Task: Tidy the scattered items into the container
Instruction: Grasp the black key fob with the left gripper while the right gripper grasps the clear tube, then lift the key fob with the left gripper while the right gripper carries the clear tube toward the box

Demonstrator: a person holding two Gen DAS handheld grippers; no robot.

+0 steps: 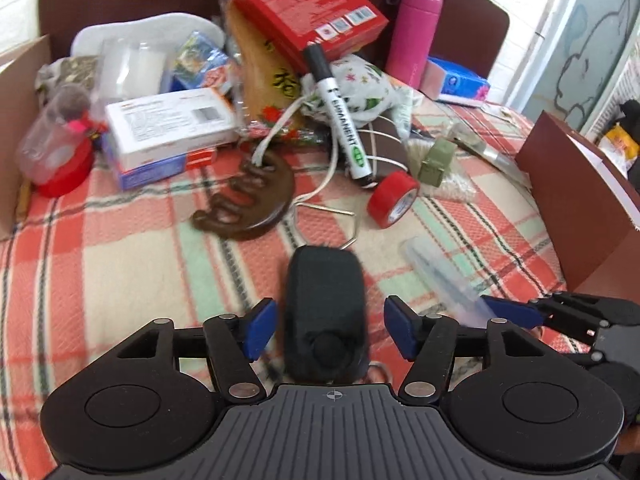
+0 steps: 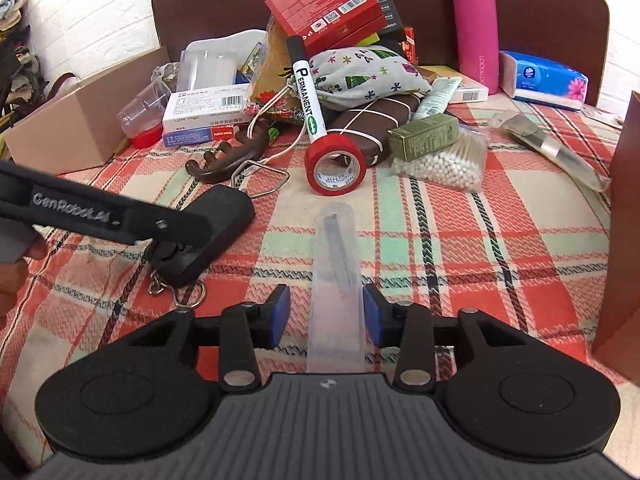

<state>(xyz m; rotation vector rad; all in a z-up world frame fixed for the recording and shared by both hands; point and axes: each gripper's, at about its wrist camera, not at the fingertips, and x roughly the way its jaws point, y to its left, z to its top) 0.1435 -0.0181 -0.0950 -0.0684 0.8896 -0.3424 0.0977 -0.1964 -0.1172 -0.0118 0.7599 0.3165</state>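
Near bed's front edge: left gripper (image 1: 330, 330) apart, straddling black key fob (image 1: 326, 312); right gripper (image 2: 325, 312) apart around clear plastic case (image 2: 336, 280), both lined up for pickup.

A woven cloth (image 2: 460, 216) is showing a plaid of coral red, cream and mint green with dark lines. A tall plastic flask (image 2: 476, 24) is showing bright pink. A tape roll (image 2: 335, 160) is showing red. A drawstring pouch (image 2: 360, 74) is showing pale grey with small coloured trees and stars.
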